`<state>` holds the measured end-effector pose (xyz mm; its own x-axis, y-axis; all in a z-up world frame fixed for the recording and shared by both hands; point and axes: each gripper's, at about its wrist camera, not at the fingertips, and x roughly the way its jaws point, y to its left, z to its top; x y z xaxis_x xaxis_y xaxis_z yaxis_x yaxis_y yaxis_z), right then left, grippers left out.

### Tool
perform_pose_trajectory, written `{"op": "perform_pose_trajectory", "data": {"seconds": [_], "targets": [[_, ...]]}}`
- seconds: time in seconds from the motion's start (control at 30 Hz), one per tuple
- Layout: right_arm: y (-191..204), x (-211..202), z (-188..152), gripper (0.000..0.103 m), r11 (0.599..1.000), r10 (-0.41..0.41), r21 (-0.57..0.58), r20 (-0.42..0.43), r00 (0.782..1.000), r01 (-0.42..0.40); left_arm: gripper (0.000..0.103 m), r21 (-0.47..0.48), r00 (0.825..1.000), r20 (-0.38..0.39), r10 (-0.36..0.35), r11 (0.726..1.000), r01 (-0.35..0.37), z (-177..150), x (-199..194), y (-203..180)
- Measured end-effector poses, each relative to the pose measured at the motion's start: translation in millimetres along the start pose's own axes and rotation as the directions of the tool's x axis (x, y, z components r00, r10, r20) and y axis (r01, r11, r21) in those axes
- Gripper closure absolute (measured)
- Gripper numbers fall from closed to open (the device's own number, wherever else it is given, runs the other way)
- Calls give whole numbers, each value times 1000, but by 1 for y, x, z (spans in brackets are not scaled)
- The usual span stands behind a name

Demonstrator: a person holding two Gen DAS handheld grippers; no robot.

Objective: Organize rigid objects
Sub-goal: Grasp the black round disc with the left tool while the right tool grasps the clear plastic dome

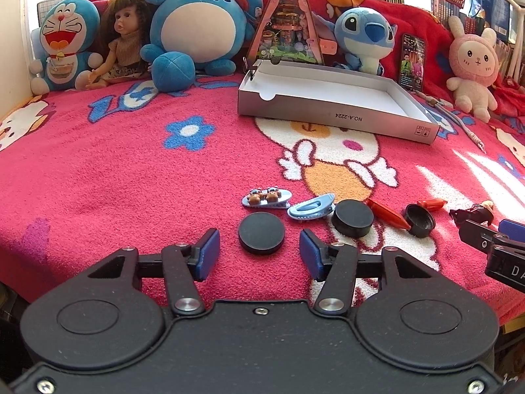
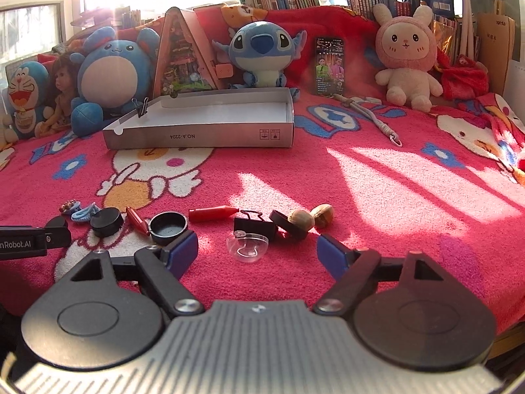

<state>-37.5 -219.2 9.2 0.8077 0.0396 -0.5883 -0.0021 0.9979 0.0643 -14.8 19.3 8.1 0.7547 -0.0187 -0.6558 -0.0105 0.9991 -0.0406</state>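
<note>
My left gripper (image 1: 260, 253) is open, its blue pads on either side of a flat black round lid (image 1: 261, 234) on the red blanket. Beyond lie a bear hair clip (image 1: 266, 197), a blue hair clip (image 1: 311, 210), a black puck (image 1: 353, 218), a red crayon (image 1: 387, 214) and an upturned black cap (image 1: 419, 220). My right gripper (image 2: 257, 250) is open and empty, with a clear plastic suction cup (image 2: 248, 246) between its pads. Ahead of it lie a black binder clip (image 2: 254, 225), a black cap (image 2: 288, 224), two walnuts (image 2: 311, 217) and a red crayon (image 2: 211, 213).
An open white cardboard box (image 1: 331, 110) stands behind the objects; it also shows in the right wrist view (image 2: 200, 134). Plush toys (image 1: 197, 29), a doll, a triangular toy house and a phone (image 2: 329, 65) line the back. A cord (image 2: 370, 115) lies right of the box.
</note>
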Motion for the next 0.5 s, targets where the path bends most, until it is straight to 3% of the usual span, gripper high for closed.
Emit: {"op": "perform_pose_trajectory", "data": {"seconds": [0.1, 0.27, 0.5], "targets": [[2, 1, 1, 27, 1000, 5, -8, -1, 1000, -5, 59, 9, 1000, 6, -10, 1000, 10, 1, 1, -2], [3, 3, 2, 50, 1000, 5, -5, -4, 1000, -5, 66, 20, 1000, 12, -20, 1000, 20, 1, 3, -4], [5, 5, 1, 57, 1000, 4, -6, -19, 1000, -4, 70, 16, 1000, 14, -18, 1000, 17, 0, 5, -2]]}}
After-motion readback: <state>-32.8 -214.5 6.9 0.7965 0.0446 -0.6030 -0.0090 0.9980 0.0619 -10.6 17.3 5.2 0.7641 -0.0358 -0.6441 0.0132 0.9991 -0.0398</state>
